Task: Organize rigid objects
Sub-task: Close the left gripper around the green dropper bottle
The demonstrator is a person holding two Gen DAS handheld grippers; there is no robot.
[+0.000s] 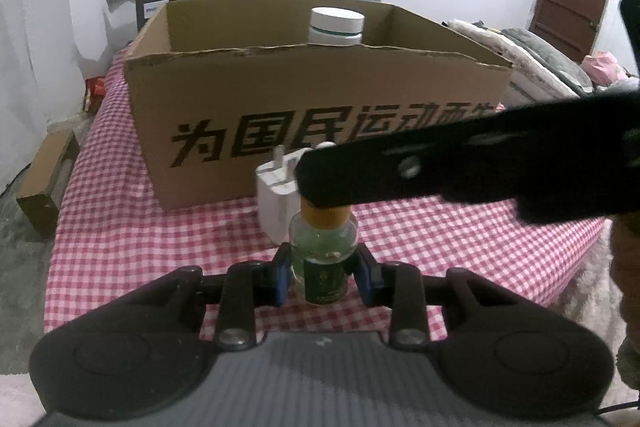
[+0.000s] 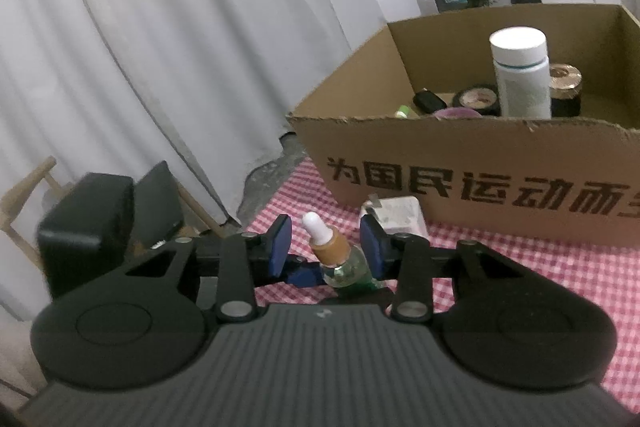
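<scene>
**Left wrist view: dropper bottle pinched, its top blocked**

Left wrist view shows the left gripper (image 1: 323, 273) clamped on the dropper bottle (image 1: 322, 259) over the checked cloth (image 1: 120, 227) — the right gripper's (image 2: 326, 247) black arm hides the cap. The white charger (image 1: 276, 195) is partly covered. Right fingers stand wide around the dropper. The cardboard box (image 2: 480, 187) wall cuts off the white jar (image 2: 520, 75) and tins behind.

Left tongs (image 1: 324, 277) nearly closed; right tongs (image 2: 326, 247) spread.
</scene>
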